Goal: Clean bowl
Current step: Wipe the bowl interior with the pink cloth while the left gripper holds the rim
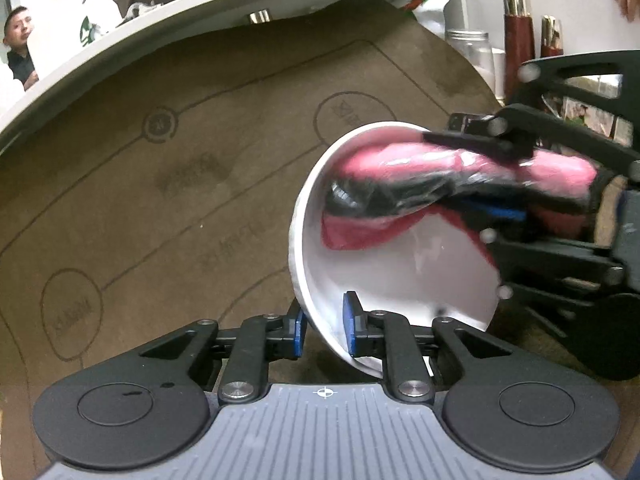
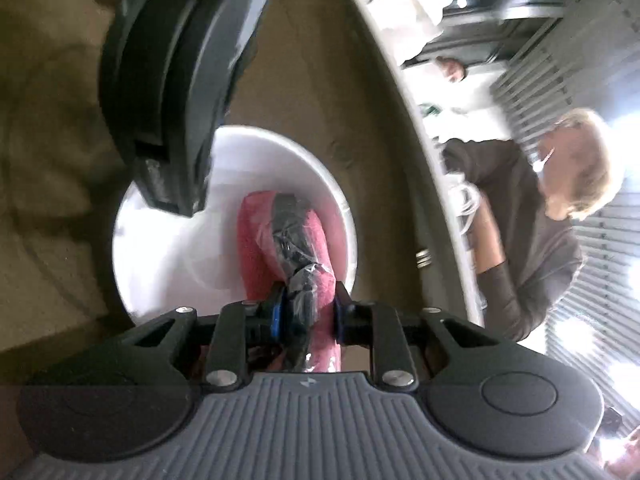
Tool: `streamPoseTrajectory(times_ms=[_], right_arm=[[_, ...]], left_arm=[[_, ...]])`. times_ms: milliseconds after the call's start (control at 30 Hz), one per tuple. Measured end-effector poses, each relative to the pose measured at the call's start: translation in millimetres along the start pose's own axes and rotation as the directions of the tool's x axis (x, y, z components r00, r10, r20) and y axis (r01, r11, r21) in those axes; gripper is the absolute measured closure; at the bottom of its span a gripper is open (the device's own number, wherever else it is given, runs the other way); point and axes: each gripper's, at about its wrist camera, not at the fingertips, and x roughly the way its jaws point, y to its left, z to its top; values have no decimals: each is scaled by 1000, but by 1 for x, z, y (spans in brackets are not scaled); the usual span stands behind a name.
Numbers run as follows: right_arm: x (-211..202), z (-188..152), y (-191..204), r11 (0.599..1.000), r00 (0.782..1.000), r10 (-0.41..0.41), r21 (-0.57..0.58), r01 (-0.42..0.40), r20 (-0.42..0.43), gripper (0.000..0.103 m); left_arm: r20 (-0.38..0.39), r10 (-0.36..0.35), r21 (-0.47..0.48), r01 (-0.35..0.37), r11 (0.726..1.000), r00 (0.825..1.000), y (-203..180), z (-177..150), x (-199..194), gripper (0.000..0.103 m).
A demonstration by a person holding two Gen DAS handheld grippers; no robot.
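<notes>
Left tongs (image 1: 325,326) clamped on tilted white bowl (image 1: 316,280) rim; right tongs (image 2: 306,314) gripping seemingly taped pink cloth (image 2: 280,240) inside.

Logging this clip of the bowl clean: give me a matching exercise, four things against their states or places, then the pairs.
Things:
1. bowl
2. cloth
3. mat
4. jar

States or places:
A. brown, flat, printed with outlines
B. white, tilted, rim pinched by the left gripper
C. clear, standing past the mat's far edge
D. pink with black wrap, clamped in the right gripper, pressed inside the bowl

Pairs: 1-B, 2-D, 3-A, 4-C
</notes>
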Motion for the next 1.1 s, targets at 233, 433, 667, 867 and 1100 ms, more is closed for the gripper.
streamPoseTrajectory(times_ms=[233,433,667,867,1100], right_arm=[[-3,-6,-13,972,992,125,198,-124,12,81],[6,-14,-44,806,948,305,505,-308,91,80],[7,-10,-43,807,946,306,498,-317,107,80],[4,-5,-18,978,995,95,186,-95,8,81],[9,-5,7,936,962,-248,-229,268,111,81]], left_arm=[[17,-3,-16,4,1000,1000,-2,0,-3,83],[22,27,-67,-26,997,999,-4,-7,-2,48],[11,-35,-103,36,994,999,-7,-5,6,74],[8,-37,-69,37,997,999,-11,-5,3,74],[6,-41,-61,41,997,999,-10,-4,3,74]])
